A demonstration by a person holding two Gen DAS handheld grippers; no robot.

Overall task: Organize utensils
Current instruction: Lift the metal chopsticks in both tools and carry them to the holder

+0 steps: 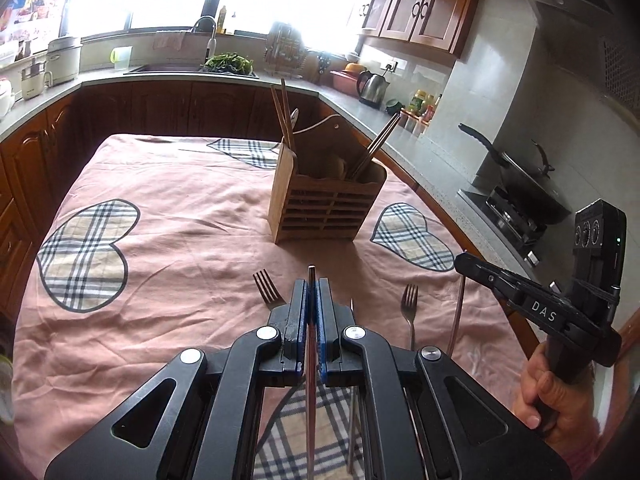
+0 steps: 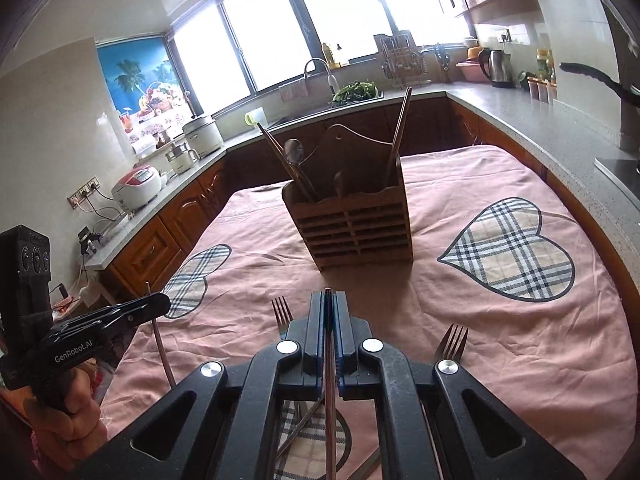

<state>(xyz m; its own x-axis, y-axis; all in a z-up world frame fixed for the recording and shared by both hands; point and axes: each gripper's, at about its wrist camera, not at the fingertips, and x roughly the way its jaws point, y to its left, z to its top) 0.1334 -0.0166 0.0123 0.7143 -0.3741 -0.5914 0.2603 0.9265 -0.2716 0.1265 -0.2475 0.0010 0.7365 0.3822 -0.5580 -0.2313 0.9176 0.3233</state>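
Observation:
My left gripper [image 1: 311,285] is shut on a thin rose-coloured metal chopstick [image 1: 311,273], held above the pink tablecloth [image 1: 180,240]. My right gripper [image 2: 329,296] is shut on a matching chopstick [image 2: 329,380]. Each gripper also shows in the other view: the right gripper [image 1: 460,262] with its chopstick [image 1: 457,320] hanging down, the left gripper [image 2: 166,303] with its chopstick [image 2: 162,344]. A slatted wooden utensil holder [image 1: 326,204] [image 2: 354,228] stands ahead of both, holding chopsticks [image 1: 380,144] and a spoon [image 2: 295,150]. Two forks [image 1: 268,290] [image 1: 409,300] lie on the cloth below the grippers.
The table is ringed by a grey counter [image 1: 400,136] with wooden cabinets. On it are a kettle [image 1: 373,86], a sink [image 1: 168,68] and rice cookers [image 2: 136,188]. A stove with a pan [image 1: 516,176] is at the right. More utensils lie on the cloth under the grippers.

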